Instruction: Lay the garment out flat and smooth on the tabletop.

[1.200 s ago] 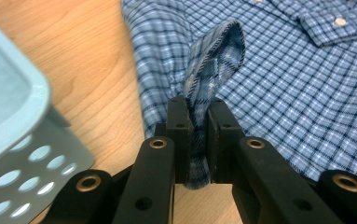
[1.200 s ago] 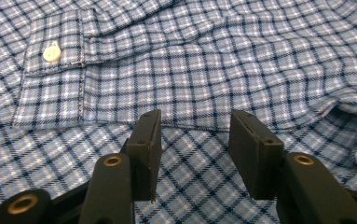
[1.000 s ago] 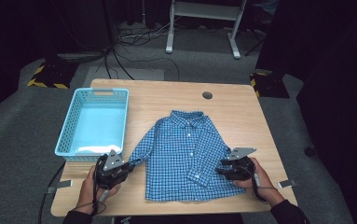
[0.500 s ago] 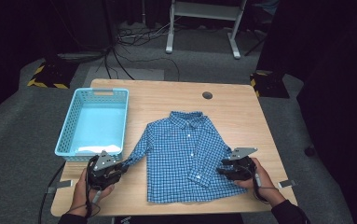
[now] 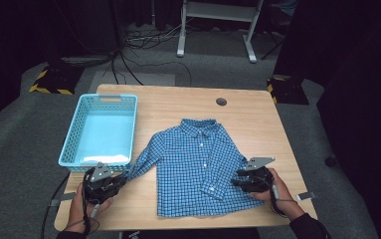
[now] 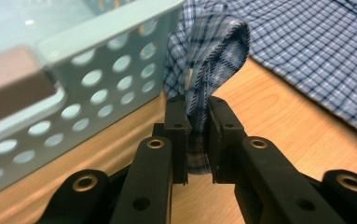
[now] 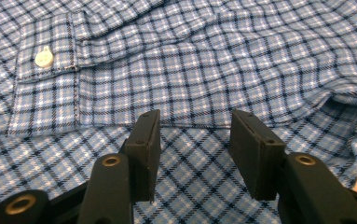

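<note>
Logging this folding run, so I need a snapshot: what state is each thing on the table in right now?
Shirt: face up, buttoned, mostly flat; one sleeve folded across its front.
Cuff: lifted off the table, pinched beside the basket.
Basket: upright, nothing inside.
Left tongs: shut on the cuff.
Right tongs: open, nothing between the jaws, over the folded sleeve.

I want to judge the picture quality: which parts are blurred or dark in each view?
High view: the floor around the table is dark. Left gripper view: the basket and the pinched sleeve cuff are soft, the background shirt too. Right gripper view: the shirt is evenly lit and fairly sharp.
</note>
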`<state>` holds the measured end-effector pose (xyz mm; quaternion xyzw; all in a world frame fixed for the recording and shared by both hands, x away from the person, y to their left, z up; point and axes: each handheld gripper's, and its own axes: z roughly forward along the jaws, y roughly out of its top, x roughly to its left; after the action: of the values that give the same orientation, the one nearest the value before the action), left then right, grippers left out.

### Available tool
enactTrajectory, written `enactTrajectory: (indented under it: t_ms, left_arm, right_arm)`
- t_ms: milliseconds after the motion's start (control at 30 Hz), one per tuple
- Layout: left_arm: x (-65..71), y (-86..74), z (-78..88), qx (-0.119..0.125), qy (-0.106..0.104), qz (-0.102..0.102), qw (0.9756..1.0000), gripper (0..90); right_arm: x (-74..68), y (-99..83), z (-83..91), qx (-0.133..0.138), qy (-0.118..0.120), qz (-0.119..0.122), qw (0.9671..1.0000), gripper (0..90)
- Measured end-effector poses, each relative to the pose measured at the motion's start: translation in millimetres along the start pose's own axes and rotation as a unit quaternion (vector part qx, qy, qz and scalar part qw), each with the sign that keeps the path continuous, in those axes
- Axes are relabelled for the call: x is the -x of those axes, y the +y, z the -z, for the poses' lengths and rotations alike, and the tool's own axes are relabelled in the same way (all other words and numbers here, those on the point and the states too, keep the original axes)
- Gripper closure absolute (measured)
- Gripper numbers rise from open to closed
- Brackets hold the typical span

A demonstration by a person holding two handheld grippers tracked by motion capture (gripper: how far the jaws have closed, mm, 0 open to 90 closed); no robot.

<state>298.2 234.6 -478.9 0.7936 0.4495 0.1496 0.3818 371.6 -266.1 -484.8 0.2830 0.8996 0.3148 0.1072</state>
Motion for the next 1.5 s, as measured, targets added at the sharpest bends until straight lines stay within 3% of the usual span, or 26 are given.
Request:
enactTrajectory:
  t_ms: [433,533,767,1267,1500]
  left_arm:
    - [-7.5,-11.4,0.8,-0.011,0.012,0.013,0.9998,81.8]
    - [-8.5,-14.3,-0.5,-0.02,0.024,0.01,0.9995,82.7]
    - [-10.6,-18.7,-0.2,-0.028,0.028,0.011,0.9992,82.5]
    - [-15.4,-24.4,2.8,-0.025,0.017,0.028,0.9991,79.4]
    - [-13.6,-26.7,4.6,-0.021,0.008,0.034,0.9992,72.5]
  right_arm:
    - [0.3,0.0,0.1,0.0,0.0,-0.001,1.0,53.2]
    - [0.5,0.0,0.2,-0.001,-0.001,0.0,1.0,53.0]
    - [1.1,-0.2,0.3,-0.001,-0.001,0.001,1.0,53.0]
    - [1.2,-0.6,1.1,-0.002,-0.003,0.003,1.0,52.3]
    - [-2.6,1.0,2.6,-0.012,-0.025,0.021,0.9994,46.0]
